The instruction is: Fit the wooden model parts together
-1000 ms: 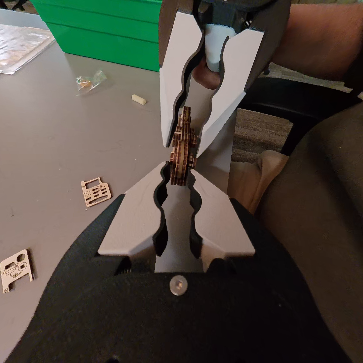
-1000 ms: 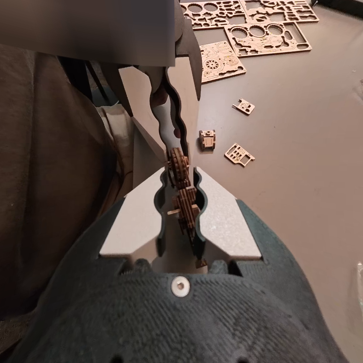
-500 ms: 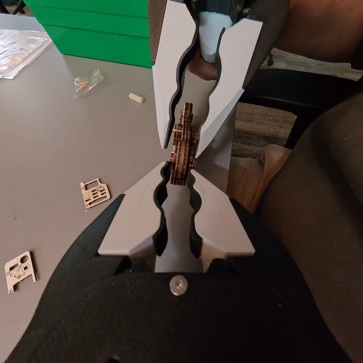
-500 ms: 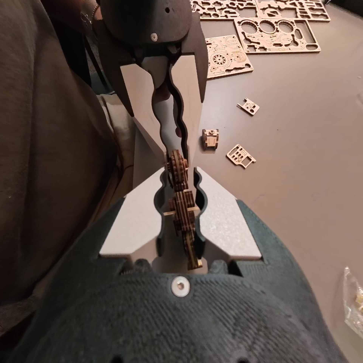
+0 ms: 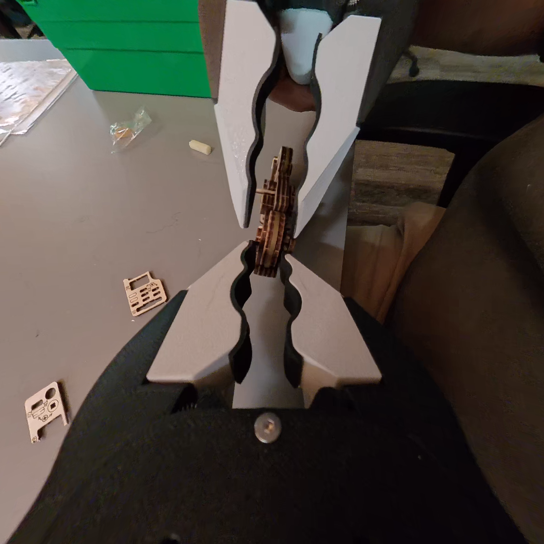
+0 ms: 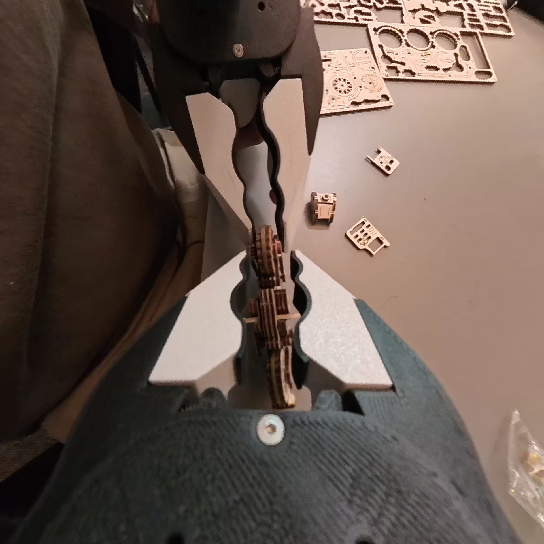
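Wooden gear assembly (image 5: 273,235), held above the bench (image 5: 88,206). Left claw (image 5: 266,250) clamped on its end. Right claw (image 6: 269,294) clamped on its midsection.

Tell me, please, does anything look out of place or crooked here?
Nothing looks damaged. One oddity: a thin wooden pin sticks out sideways from the wooden model, which hangs between the left gripper and the right gripper.

In the right wrist view the wooden model (image 6: 272,318) is motion-blurred, its contact with the right gripper (image 6: 268,259) unclear, the far part sheets (image 6: 426,56) are cut by the top edge, and 1 plastic bag (image 6: 528,468) is cropped at the right edge.
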`<control>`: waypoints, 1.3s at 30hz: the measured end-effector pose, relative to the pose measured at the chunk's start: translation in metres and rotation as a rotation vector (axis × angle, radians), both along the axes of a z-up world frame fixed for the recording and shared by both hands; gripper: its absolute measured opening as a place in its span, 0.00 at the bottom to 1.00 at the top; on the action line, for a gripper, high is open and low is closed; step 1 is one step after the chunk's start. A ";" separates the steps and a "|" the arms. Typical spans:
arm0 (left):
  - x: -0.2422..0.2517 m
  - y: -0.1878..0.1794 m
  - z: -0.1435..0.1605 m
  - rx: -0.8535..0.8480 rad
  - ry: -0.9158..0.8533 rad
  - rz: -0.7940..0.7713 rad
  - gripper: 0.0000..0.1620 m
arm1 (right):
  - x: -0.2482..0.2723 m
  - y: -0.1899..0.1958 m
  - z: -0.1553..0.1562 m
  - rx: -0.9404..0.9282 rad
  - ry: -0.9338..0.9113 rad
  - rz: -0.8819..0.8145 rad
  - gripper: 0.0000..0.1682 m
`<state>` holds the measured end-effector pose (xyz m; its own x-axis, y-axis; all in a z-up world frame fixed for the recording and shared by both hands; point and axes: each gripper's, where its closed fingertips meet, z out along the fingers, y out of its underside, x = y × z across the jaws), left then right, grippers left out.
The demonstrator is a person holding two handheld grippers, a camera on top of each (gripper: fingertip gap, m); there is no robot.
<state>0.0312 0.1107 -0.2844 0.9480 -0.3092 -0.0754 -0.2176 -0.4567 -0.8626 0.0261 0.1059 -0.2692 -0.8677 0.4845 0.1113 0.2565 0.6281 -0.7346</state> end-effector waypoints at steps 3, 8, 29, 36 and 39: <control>0.002 0.000 -0.001 0.004 0.036 -0.014 0.09 | 0.004 -0.002 -0.002 -0.002 -0.013 0.035 0.14; 0.003 -0.001 -0.001 0.005 0.031 -0.022 0.09 | 0.006 -0.004 -0.002 0.010 0.005 0.063 0.11; 0.002 0.000 -0.003 -0.017 0.007 -0.002 0.08 | 0.005 -0.001 -0.003 0.080 0.028 -0.017 0.10; -0.006 0.002 -0.003 -0.023 -0.008 0.027 0.08 | -0.002 0.002 0.000 0.149 0.159 -0.058 0.11; -0.006 0.001 -0.001 -0.019 -0.016 0.026 0.08 | -0.003 0.001 0.001 0.130 0.162 -0.076 0.11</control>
